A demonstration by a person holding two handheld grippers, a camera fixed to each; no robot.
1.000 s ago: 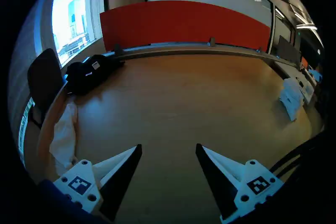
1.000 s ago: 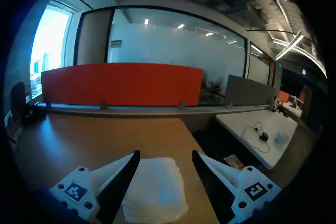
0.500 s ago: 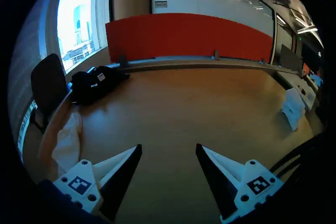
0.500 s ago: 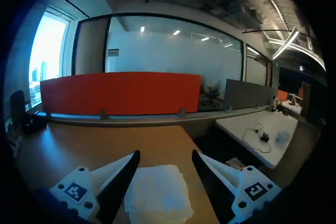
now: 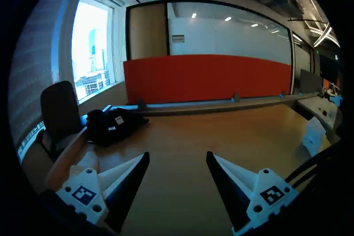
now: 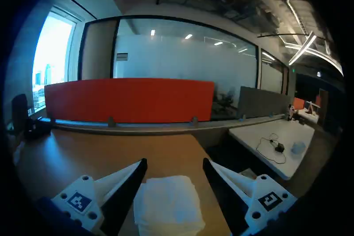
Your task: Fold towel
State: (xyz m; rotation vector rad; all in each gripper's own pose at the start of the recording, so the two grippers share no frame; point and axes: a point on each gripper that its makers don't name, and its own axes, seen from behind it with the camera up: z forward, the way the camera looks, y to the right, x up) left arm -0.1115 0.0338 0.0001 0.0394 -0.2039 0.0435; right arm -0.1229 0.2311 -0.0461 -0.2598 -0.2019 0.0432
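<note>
In the left gripper view, the left claw [image 5: 177, 170] hangs open and empty over the bare wooden tabletop [image 5: 194, 143], its two fingers wide apart. A black bag [image 5: 113, 125] sits well ahead to its left, near a chair [image 5: 59, 110], and a pale cloth [image 5: 90, 161] lies just past the left finger at the tabletop's rim. A red screen [image 5: 208, 78] closes off the far side. The white towel [image 5: 315, 136] is a small pile far off to the right, at the tabletop's edge, well apart from this claw.

In the right gripper view, the right claw [image 6: 172, 179] is also open and holds nothing. The towel [image 6: 169, 200] shows in the gap between its fingers, just ahead and below, lying flat in neat layers close to the tabletop's right edge. Neither finger presses on it. It already looks folded into a near-square pile, and its near end is cut off, so I cannot tell its long axis. The right claw is clearly the nearer one, so any next grasp probably falls to it, straight down and forward, while the left claw would have to cross the tabletop sideways.
</note>
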